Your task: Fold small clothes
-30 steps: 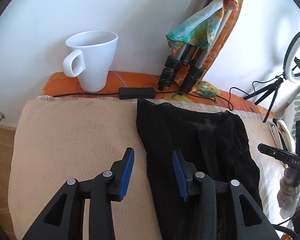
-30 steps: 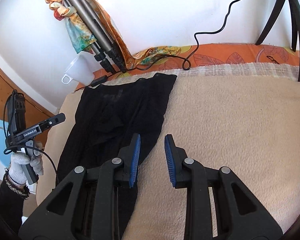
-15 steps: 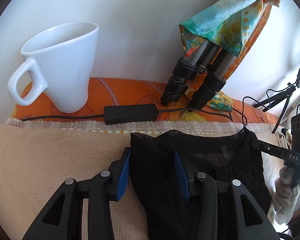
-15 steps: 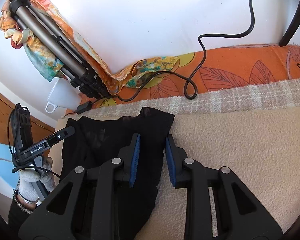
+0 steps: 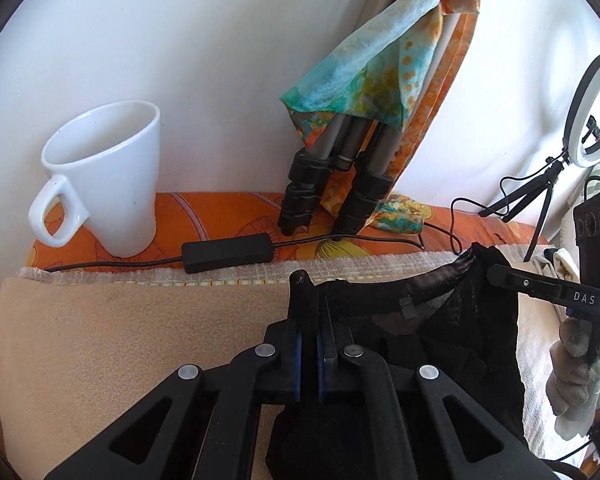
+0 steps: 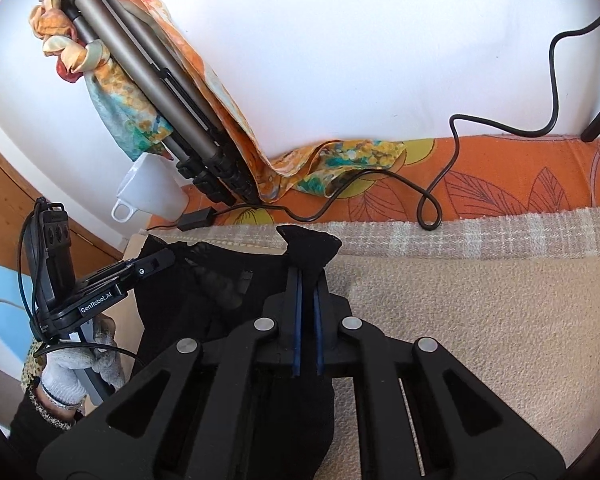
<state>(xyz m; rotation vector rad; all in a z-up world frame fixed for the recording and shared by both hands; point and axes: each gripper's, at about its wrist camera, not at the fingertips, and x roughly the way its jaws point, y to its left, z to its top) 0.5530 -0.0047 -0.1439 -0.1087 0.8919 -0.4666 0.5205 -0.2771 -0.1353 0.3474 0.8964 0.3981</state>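
Nearest in the left wrist view, the left gripper (image 5: 309, 312) has just closed its jaws, and they now pinch one top corner of the black garment (image 5: 440, 360); a tuft of dark fabric sticks up above the blue pads. In the right wrist view, the right gripper (image 6: 307, 276) has likewise just closed, clamping the other top corner, where a peak of cloth rises past the fingertips. Between the two grips the garment's top edge hangs in a shallow curve, while the rest of it lies on the beige blanket (image 5: 120, 340) that covers the desk. A gloved hand (image 6: 80, 364) holds the left gripper's handle, and another gloved hand (image 5: 580, 376) holds the right one.

Just beyond the blanket's woven border, a black inline box (image 5: 228, 252) on a thin cable lies on an orange patterned cloth (image 6: 520, 184). Farther back, a white mug (image 5: 104, 176) stands against the white wall (image 5: 180, 40). Beside it a folded tripod (image 5: 340, 184) leans, draped with a colourful scarf (image 5: 360, 80). A ring light (image 5: 592, 108) stands at the far right.
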